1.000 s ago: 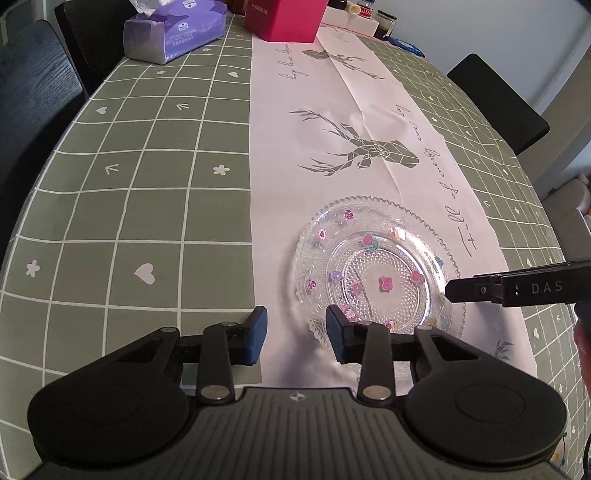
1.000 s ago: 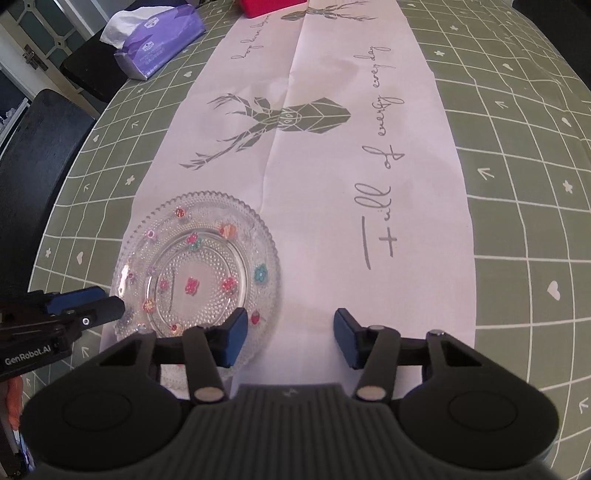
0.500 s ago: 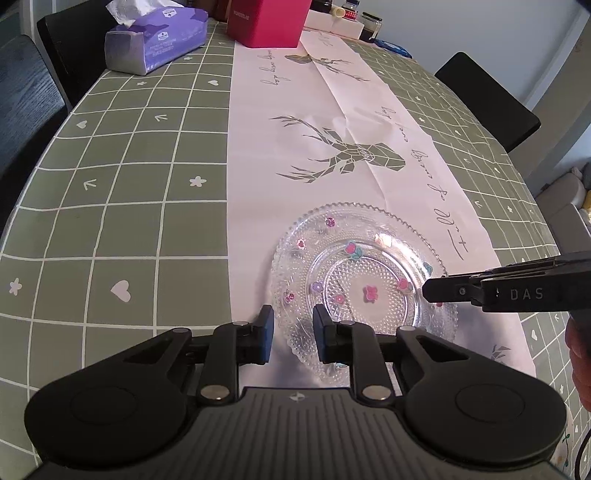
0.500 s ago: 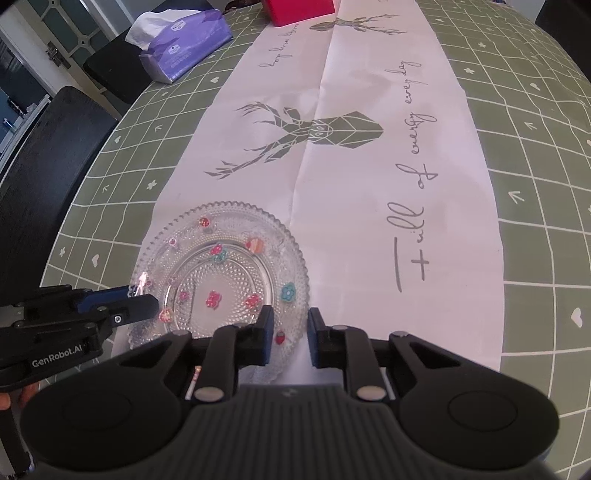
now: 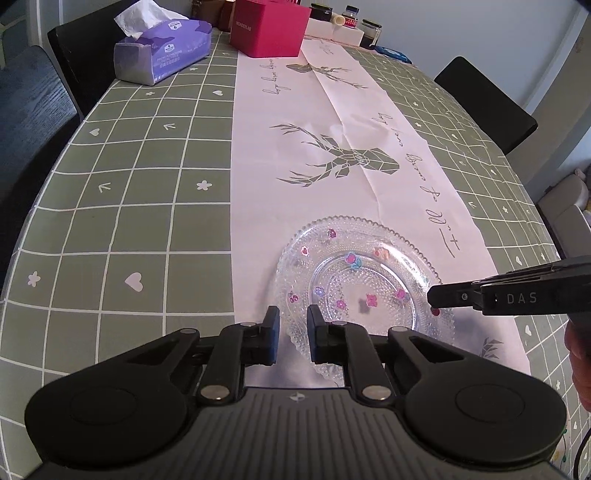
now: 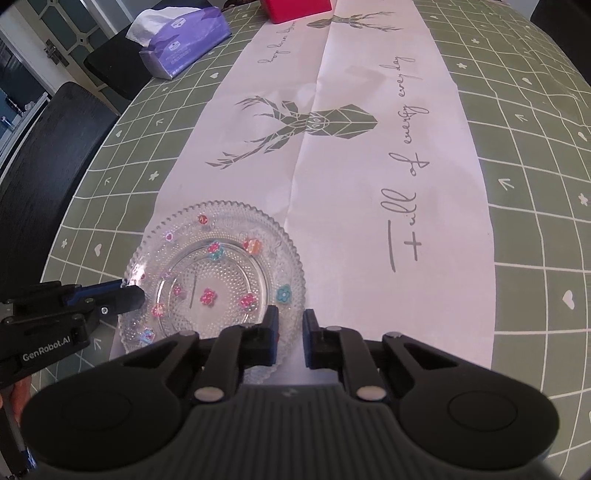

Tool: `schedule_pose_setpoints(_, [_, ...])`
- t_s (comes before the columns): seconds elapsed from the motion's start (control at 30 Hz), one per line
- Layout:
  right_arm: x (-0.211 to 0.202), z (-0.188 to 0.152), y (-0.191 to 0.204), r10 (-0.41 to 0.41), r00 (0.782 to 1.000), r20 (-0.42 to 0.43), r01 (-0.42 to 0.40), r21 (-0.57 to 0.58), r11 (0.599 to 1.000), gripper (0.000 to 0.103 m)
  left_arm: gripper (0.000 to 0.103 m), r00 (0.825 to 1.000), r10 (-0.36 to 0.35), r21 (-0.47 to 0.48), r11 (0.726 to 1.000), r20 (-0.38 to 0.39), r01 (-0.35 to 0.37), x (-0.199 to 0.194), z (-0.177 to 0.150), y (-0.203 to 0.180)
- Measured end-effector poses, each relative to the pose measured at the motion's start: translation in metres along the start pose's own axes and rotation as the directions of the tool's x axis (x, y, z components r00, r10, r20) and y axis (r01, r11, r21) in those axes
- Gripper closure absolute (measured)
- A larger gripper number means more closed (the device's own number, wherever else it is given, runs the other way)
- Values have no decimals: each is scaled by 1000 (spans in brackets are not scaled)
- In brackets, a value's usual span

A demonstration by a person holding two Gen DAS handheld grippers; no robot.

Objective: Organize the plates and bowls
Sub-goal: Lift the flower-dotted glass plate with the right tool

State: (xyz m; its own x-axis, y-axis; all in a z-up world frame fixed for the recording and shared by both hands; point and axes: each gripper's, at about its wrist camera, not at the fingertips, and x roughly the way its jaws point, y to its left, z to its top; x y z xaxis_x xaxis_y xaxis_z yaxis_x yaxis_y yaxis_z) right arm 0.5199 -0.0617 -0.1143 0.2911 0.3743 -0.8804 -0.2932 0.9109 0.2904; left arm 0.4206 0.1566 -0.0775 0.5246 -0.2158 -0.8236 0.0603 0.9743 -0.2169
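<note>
A clear glass plate (image 5: 362,266) with small coloured flowers lies on the white deer-print runner (image 5: 332,122). My left gripper (image 5: 291,317) straddles the plate's near-left rim, and its jaws are closing on that rim. The right wrist view shows the left gripper (image 6: 131,291) from the side, pinched on the plate (image 6: 221,273) at its left edge. My right gripper (image 6: 288,319) has the plate's near-right rim between its jaws, which are closing too. In the left wrist view the right gripper (image 5: 434,297) bites the plate's right edge.
A purple tissue box (image 5: 162,48), a pink box (image 5: 269,29) and several jars (image 5: 347,22) stand at the far end of the green checked tablecloth (image 5: 129,184). Black chairs (image 5: 484,103) stand along both table sides. A hand (image 5: 580,354) shows at the right edge.
Both pairs of jaws have narrowed from wide apart to a small gap around the plate's rim. The plate lies in the same spot on the runner.
</note>
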Motion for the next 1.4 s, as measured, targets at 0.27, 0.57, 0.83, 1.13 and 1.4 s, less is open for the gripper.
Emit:
schedule_pose_setpoints(0.27, [-18, -6, -2, 9, 1000, 18, -9, 12, 1000, 96, 86, 999, -9, 3, 1000, 32, 9, -21, -2, -9])
schedule_pose_setpoints(0.57, [-44, -17, -5, 22, 999, 42, -23, 28, 999, 96, 86, 998, -13, 8, 1000, 66, 13, -49, -4, -26])
schedule_pose_setpoints(0.83, [-77, -33, -10, 29, 996, 84, -32, 40, 999, 98, 86, 995, -20, 25, 1000, 99, 18, -74, -11, -46])
schedule_pose_setpoints(1.13, [-110, -63, -30, 26, 992, 125, -36, 84, 996, 98, 86, 993, -43, 73, 997, 114, 35, -97, -27, -79])
schedule_pose_setpoints(1.4, [-143, -87, 5, 73, 976, 203, -64, -52, 997, 103, 103, 997, -58, 171, 984, 52, 49, -71, -40, -135])
